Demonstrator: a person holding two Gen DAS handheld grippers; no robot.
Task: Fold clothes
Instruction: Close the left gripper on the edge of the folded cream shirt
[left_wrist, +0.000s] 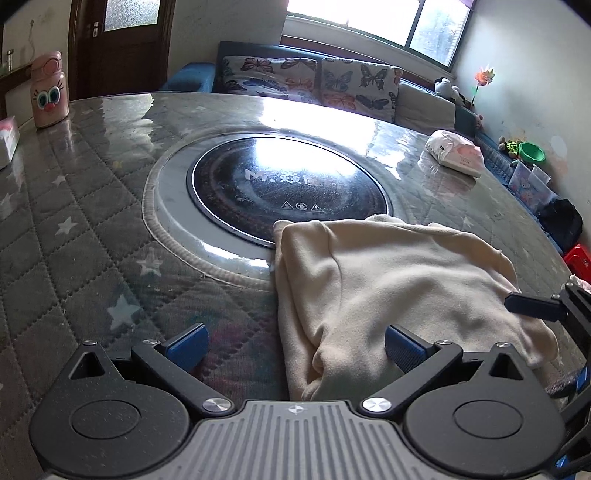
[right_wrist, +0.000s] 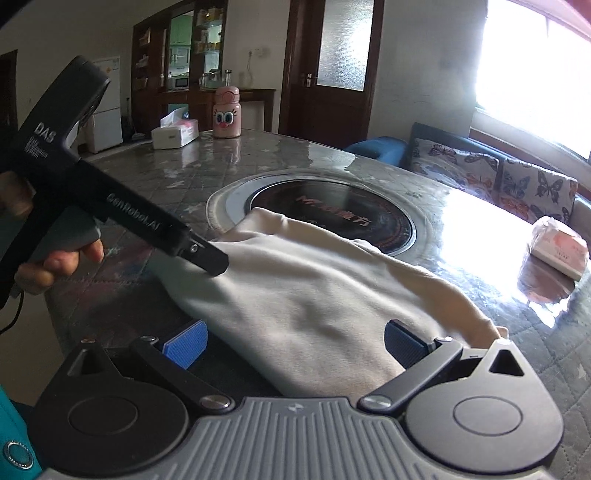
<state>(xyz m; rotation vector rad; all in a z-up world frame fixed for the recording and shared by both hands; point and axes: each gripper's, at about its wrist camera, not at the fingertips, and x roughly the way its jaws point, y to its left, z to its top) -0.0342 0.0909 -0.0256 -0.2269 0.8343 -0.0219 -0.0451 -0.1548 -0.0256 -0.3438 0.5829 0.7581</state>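
A cream garment (left_wrist: 399, 280) lies folded on the quilted table, its far edge over the round black cooktop (left_wrist: 288, 188). It also shows in the right wrist view (right_wrist: 314, 295). My left gripper (left_wrist: 295, 349) is open, its blue pads astride the garment's near left corner. My right gripper (right_wrist: 295, 345) is open over the garment's near edge. The right gripper's black finger (left_wrist: 532, 306) reaches onto the cloth from the right. The left gripper's tip (right_wrist: 210, 260) rests on the cloth's left edge in the right wrist view.
A pink cartoon bottle (left_wrist: 50, 90) and a tissue box (right_wrist: 175, 133) stand at the table's far side. A pink tissue pack (left_wrist: 456, 151) lies at the far right. A butterfly-print sofa (left_wrist: 314, 81) runs behind the table. The quilted table (left_wrist: 74, 221) extends left.
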